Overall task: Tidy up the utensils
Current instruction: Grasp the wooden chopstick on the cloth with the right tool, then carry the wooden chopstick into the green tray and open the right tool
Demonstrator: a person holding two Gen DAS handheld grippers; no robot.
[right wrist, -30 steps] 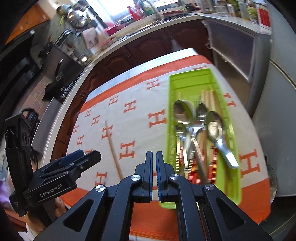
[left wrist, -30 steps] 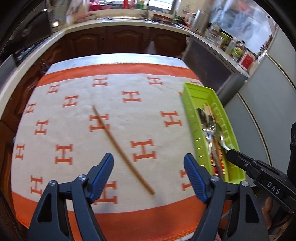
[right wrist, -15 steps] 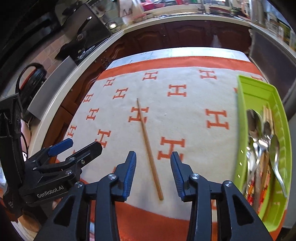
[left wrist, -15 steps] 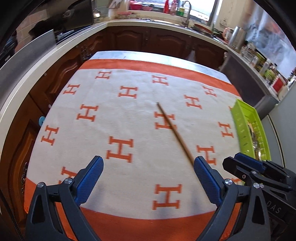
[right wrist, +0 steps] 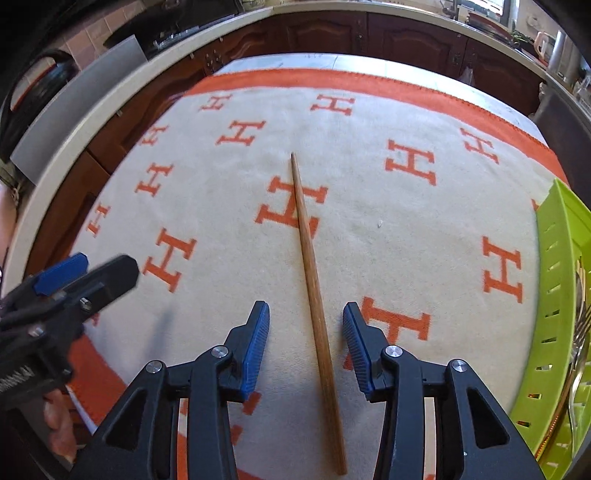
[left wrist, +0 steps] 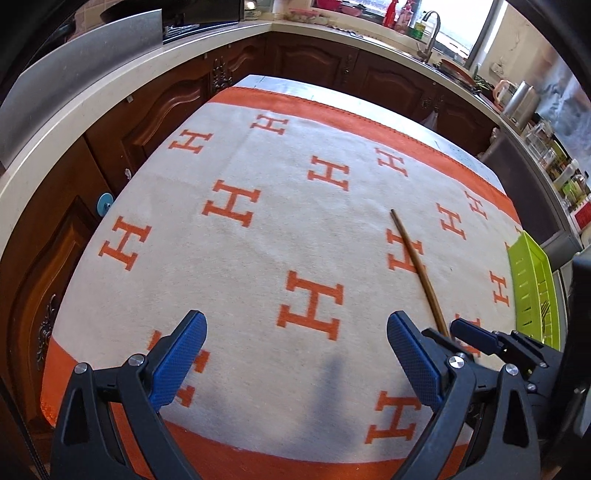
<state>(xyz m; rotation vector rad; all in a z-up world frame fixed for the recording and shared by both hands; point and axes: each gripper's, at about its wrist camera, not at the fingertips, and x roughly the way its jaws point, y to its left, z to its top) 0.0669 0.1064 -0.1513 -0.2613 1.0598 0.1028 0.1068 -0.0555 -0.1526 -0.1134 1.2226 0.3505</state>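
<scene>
A single wooden chopstick (right wrist: 312,266) lies on the cream cloth with orange H marks (right wrist: 369,229); it also shows in the left wrist view (left wrist: 417,266). My right gripper (right wrist: 306,325) is open, low over the cloth, with the chopstick's thick end lying between its blue pads without touching them. My left gripper (left wrist: 295,339) is open and empty, hovering over bare cloth to the left of the chopstick. The green utensil tray (right wrist: 557,295) holds metal cutlery at the right edge; it also shows in the left wrist view (left wrist: 532,288).
The cloth covers a table with an orange border near the front edge (left wrist: 258,454). Dark wooden cabinets and a pale counter (left wrist: 110,107) curve around the left and far sides. A sink and bottles (left wrist: 417,26) stand at the back.
My right gripper has opened wider and moved forward and down so the chopstick lies between its pads. My left gripper has shifted further left, away from the tray.
</scene>
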